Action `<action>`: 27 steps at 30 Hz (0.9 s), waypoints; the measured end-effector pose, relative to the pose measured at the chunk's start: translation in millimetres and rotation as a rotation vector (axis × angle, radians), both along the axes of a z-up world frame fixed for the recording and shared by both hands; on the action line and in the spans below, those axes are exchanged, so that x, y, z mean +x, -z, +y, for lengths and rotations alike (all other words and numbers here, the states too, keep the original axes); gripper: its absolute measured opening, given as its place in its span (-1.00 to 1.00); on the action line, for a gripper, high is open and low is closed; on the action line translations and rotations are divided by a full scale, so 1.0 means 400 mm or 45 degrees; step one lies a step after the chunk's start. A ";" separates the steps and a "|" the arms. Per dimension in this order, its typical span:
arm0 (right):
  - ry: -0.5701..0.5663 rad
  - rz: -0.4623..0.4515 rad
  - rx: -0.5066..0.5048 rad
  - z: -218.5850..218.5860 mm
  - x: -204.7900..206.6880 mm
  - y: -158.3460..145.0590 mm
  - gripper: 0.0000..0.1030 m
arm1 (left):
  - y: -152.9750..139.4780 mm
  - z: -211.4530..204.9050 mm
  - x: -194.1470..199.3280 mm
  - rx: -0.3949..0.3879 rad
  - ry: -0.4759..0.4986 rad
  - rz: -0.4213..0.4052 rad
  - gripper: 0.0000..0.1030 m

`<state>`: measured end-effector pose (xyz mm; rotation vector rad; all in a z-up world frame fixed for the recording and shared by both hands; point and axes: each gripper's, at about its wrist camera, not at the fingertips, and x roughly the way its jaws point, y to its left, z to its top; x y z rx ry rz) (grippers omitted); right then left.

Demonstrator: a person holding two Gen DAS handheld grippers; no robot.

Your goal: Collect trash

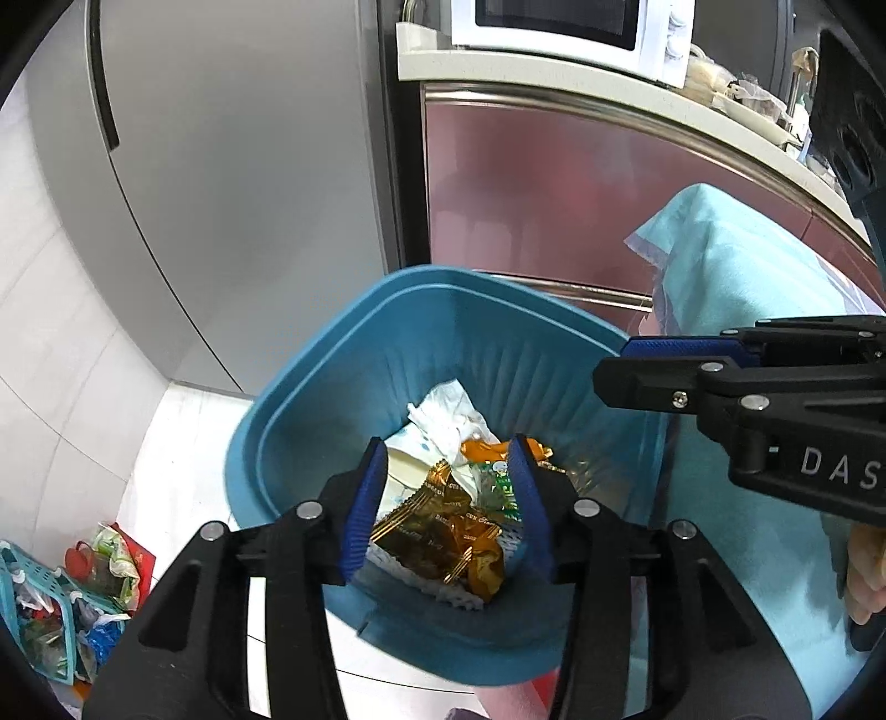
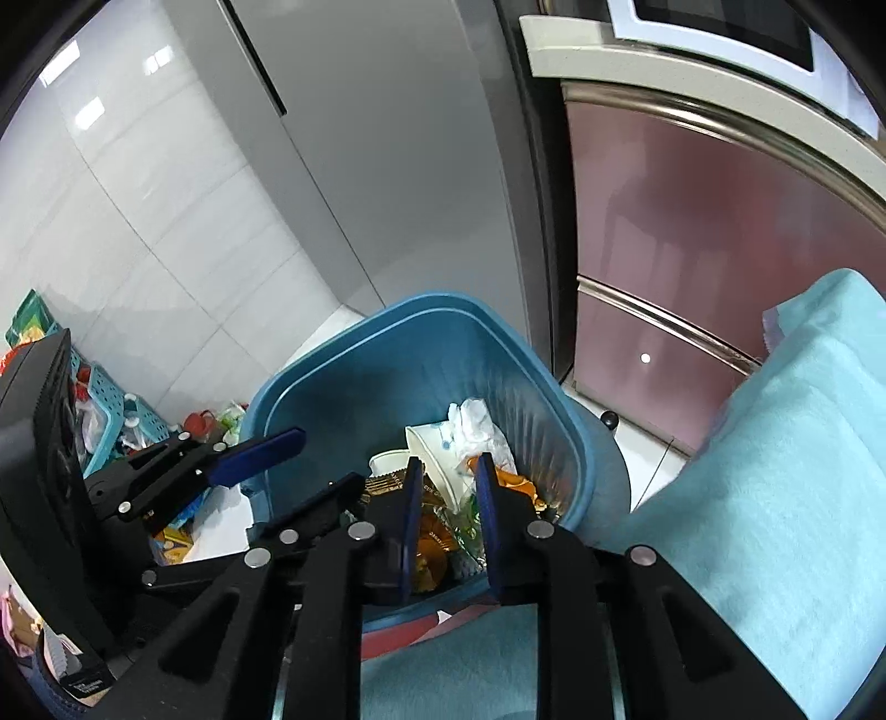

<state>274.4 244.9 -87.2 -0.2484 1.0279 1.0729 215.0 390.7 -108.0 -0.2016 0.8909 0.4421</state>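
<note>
Both tools hang over the ribbed blue plastic bin (image 1: 310,387), left tool (image 1: 448,498) and right tool (image 2: 446,515) parted and empty; crinkled gold wrappers (image 1: 443,531) and crumpled white tissue (image 1: 448,410) lie inside.

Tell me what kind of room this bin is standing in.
Most likely a home kitchen. A white microwave sits on a pale countertop, a tall grey fridge stands beside it, and the blue trash bin sits on the white tiled floor.

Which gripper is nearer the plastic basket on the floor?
Left. The left gripper hangs at the bin's rim on the side facing the basket. The right gripper is over the bin's far side, by the teal cloth.
</note>
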 end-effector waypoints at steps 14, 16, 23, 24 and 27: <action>0.169 -0.185 0.212 -0.205 -0.045 -0.150 0.21 | -0.163 -0.104 -0.110 0.122 0.020 -0.166 0.70; 0.195 -0.223 0.236 -0.244 -0.061 -0.171 0.27 | -0.185 -0.121 -0.122 0.125 0.021 -0.195 0.82; 0.276 -0.357 0.320 -0.367 -0.129 -0.232 0.59 | -0.260 -0.201 -0.183 0.140 0.032 -0.293 0.89; 0.293 -0.378 0.333 -0.390 -0.141 -0.243 0.60 | -0.269 -0.215 -0.194 0.144 0.028 -0.304 0.89; 0.333 -0.435 0.379 -0.452 -0.177 -0.264 0.71 | -0.290 -0.248 -0.220 0.141 0.032 -0.334 0.89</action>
